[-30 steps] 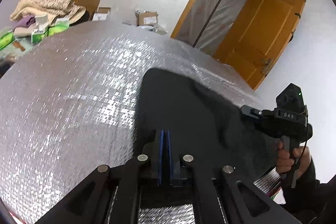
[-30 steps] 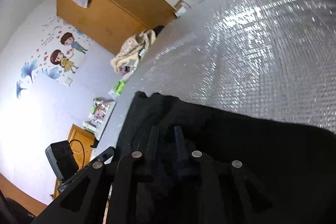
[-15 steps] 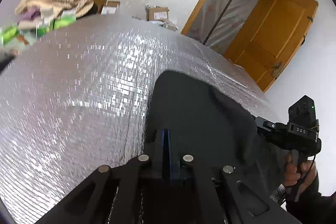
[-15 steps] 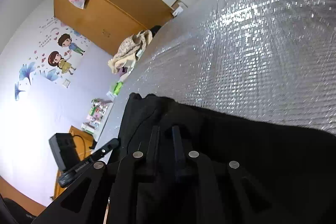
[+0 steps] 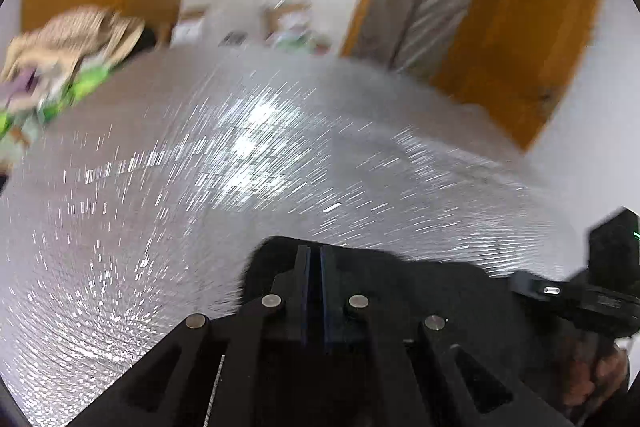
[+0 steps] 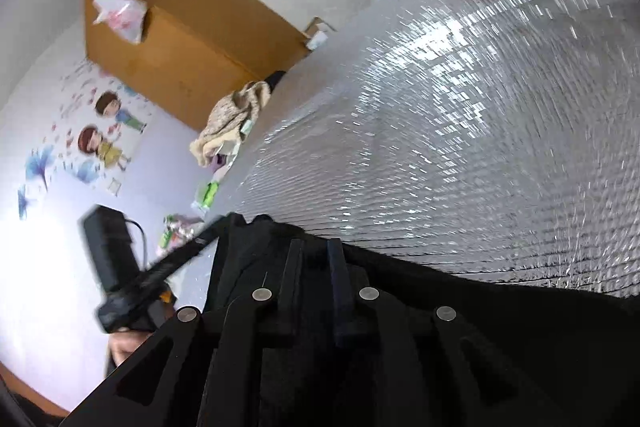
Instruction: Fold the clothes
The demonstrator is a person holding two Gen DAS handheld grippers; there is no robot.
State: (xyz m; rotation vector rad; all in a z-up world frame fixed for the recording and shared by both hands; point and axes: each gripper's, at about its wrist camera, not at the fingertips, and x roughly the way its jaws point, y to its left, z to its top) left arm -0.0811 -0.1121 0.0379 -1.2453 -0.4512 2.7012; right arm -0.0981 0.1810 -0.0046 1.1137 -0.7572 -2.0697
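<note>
A black garment (image 6: 460, 339) lies at the near edge of a surface covered in silvery quilted foil (image 6: 460, 115); whether that surface is a bed or something else cannot be told.

In the left wrist view, which is blurred, the left hand-held gripper (image 5: 315, 259) has its two fingers pressed together on a near left corner of the black cloth (image 5: 400, 291), which bunches up around them, with no gap showing between the blue pads.

In the right wrist view, the right hand-held gripper (image 6: 314, 251) reaches over the garment's far edge. Its jaws have just been closing and stand a narrow gap apart with dark cloth lying between and under them. Whether the pads actually pinch the fabric cannot be told, black on black.

Each gripper shows in the other's view, held by a hand: the right one at the right edge (image 5: 592, 291), the left one at the left (image 6: 132, 279).

Far left, a beige pile of clothes (image 6: 236, 115) sits by a wooden wardrobe (image 6: 188, 43). An orange door (image 5: 520, 39) stands open at the far right.
</note>
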